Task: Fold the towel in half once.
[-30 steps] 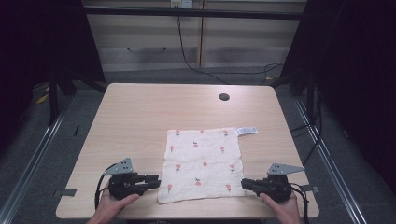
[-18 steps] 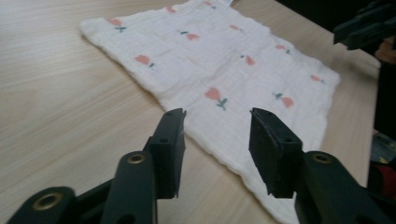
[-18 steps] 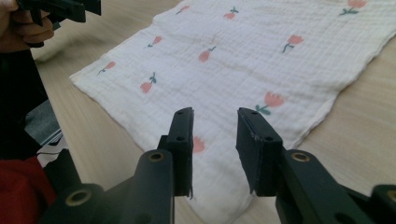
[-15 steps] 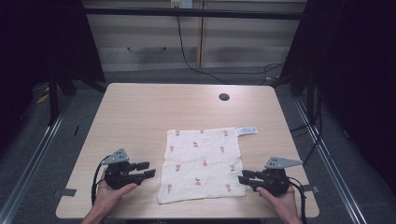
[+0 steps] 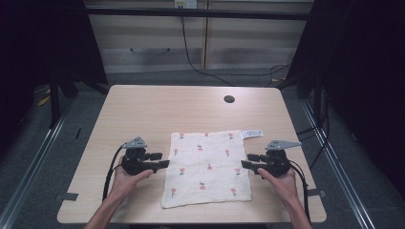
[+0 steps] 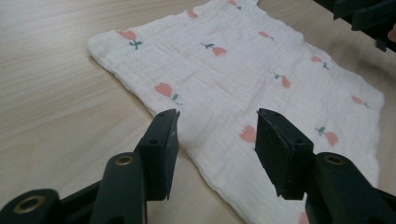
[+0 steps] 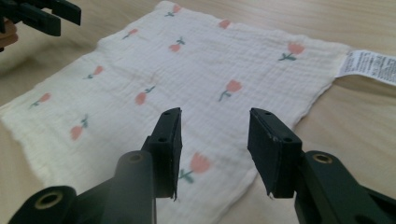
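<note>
Flanking cloth (image 5: 206, 168), apparently untouched

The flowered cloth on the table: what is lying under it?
The cloth lies flat and spread out on the wooden table, whose surface surrounds it on all sides. No bulge shows, but anything thin beneath it would be hidden.

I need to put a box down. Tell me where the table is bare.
The far half of the table is bare from the cloth to the far edge, bar a round hole. The near half is crowded: cloth in the middle, left gripper and right gripper at its sides.
</note>
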`<action>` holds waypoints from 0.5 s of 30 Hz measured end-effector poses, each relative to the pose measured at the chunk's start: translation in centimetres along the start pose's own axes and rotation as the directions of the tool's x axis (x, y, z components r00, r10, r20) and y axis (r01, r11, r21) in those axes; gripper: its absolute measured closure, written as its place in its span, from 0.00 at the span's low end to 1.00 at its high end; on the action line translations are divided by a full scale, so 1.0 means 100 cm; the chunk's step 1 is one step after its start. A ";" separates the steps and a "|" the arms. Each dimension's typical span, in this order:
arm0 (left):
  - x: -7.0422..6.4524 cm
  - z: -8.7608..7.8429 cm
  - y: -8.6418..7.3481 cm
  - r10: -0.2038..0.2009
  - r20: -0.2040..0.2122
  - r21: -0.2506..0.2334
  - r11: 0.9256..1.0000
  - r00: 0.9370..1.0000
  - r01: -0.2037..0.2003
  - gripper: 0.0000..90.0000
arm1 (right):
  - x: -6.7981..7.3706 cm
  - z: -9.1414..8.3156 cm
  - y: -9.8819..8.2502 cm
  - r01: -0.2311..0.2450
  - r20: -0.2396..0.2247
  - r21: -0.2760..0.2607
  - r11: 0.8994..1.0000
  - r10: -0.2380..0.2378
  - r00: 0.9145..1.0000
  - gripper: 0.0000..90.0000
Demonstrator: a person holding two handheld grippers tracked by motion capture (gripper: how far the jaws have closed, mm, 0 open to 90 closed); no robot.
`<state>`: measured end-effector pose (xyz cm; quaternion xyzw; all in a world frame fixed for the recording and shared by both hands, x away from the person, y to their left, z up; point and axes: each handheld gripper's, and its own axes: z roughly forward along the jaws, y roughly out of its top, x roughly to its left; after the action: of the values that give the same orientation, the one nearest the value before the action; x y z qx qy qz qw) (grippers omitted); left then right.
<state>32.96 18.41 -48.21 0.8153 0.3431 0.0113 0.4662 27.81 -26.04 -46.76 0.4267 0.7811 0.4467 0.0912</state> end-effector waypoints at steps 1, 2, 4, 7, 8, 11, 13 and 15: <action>0.002 0.004 0.000 -0.007 -0.005 0.005 1.000 1.000 0.007 0.56 | -0.003 0.003 0.002 -0.005 0.005 0.004 1.000 0.005 1.000 0.62; 0.003 0.009 0.000 -0.001 -0.009 0.020 1.000 1.000 0.001 0.56 | -0.006 0.008 0.003 -0.005 0.007 0.008 1.000 0.005 1.000 0.62; 0.003 0.017 0.001 0.018 -0.022 0.039 0.999 1.000 -0.017 0.59 | -0.012 0.016 0.003 -0.015 0.024 0.011 1.000 0.015 1.000 0.64; 0.003 0.025 0.005 0.024 -0.011 0.026 0.999 1.000 -0.023 0.64 | -0.022 0.026 0.000 -0.031 0.028 0.028 0.999 0.030 0.999 0.64; 0.003 0.028 0.006 0.029 -0.008 0.022 0.999 1.000 -0.029 0.66 | -0.024 0.028 -0.001 -0.034 0.024 0.032 0.999 0.034 0.999 0.63; 0.006 0.039 0.006 0.020 -0.006 0.036 0.999 1.000 -0.019 0.69 | -0.027 0.033 -0.002 -0.040 0.029 0.048 0.998 0.039 0.999 0.63; 0.006 0.044 0.004 0.032 0.001 0.054 0.998 0.999 -0.032 0.70 | -0.028 0.036 -0.004 -0.037 0.027 0.058 0.998 0.035 0.999 0.63; 0.004 0.045 0.002 0.044 -0.003 0.071 0.997 0.999 -0.043 0.72 | -0.027 0.039 -0.006 -0.043 0.019 0.062 0.997 0.042 0.999 0.62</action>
<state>34.90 15.16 -50.72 0.8386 0.3265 0.0109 0.4359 31.20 -25.77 -50.12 0.4496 0.7847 0.4201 0.0751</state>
